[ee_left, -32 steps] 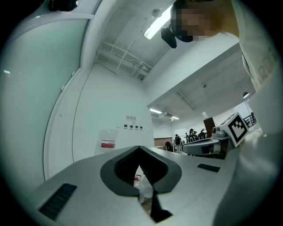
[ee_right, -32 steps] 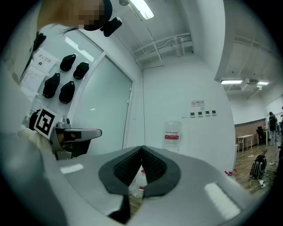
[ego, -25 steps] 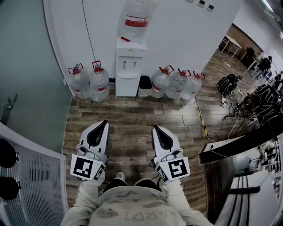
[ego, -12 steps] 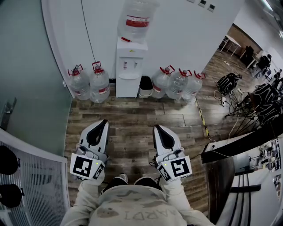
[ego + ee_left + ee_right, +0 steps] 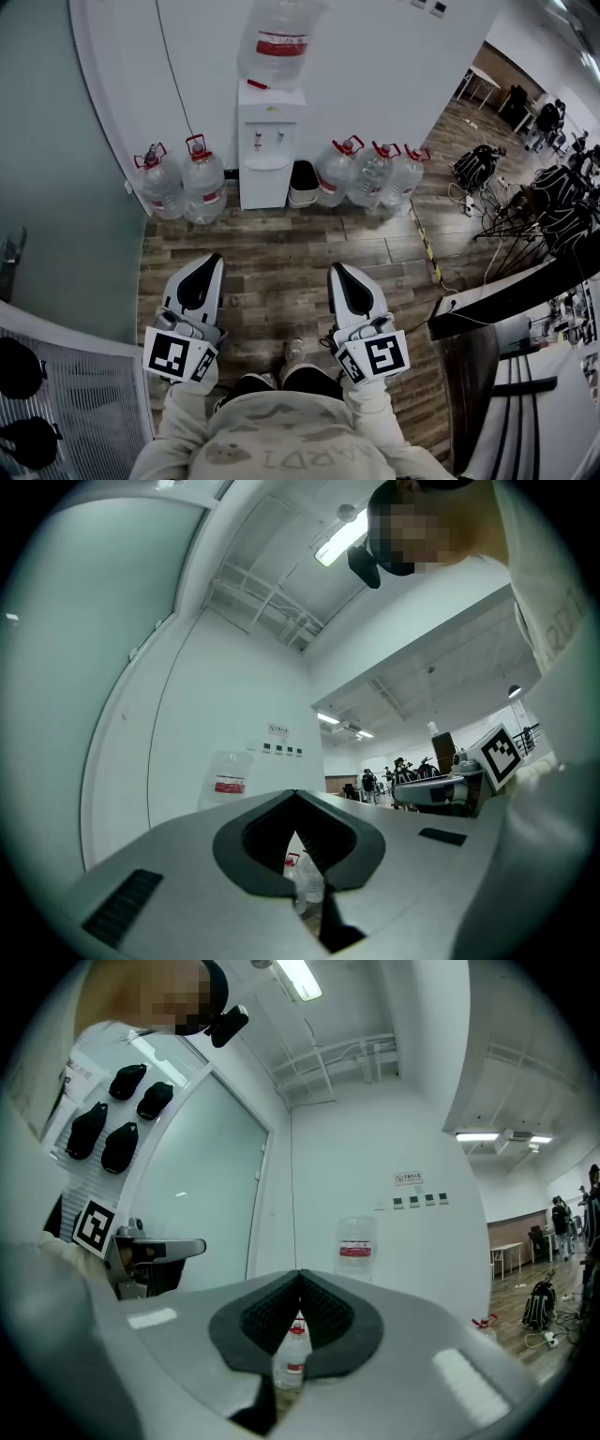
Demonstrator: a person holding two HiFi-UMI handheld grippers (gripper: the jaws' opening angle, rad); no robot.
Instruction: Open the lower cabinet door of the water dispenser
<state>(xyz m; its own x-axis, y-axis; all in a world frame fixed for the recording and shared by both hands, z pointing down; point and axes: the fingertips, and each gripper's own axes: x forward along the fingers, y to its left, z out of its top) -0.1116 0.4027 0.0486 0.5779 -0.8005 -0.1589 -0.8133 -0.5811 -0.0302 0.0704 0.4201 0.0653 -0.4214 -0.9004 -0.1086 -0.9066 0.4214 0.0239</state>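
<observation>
The white water dispenser (image 5: 267,141) stands against the far wall with a large bottle (image 5: 279,42) upside down on top. Its lower cabinet door (image 5: 262,187) is closed. In the head view my left gripper (image 5: 208,262) and right gripper (image 5: 339,272) are held side by side over the wood floor, well short of the dispenser, both pointing toward it. Each is shut with nothing between its jaws. The left gripper (image 5: 295,794) view shows the bottle (image 5: 228,780) far off, and so does the right gripper (image 5: 300,1274) view, with the bottle (image 5: 355,1249) ahead.
Two water jugs (image 5: 178,183) stand left of the dispenser. A black bin (image 5: 303,183) and three jugs (image 5: 370,173) stand to its right. A glass wall (image 5: 56,187) runs along the left. A dark desk (image 5: 506,300), cables and stands (image 5: 525,216) crowd the right side.
The person has stepped toward the dispenser and a shoe now shows between the grippers. Both grippers travelled along with the body and stayed shut.
</observation>
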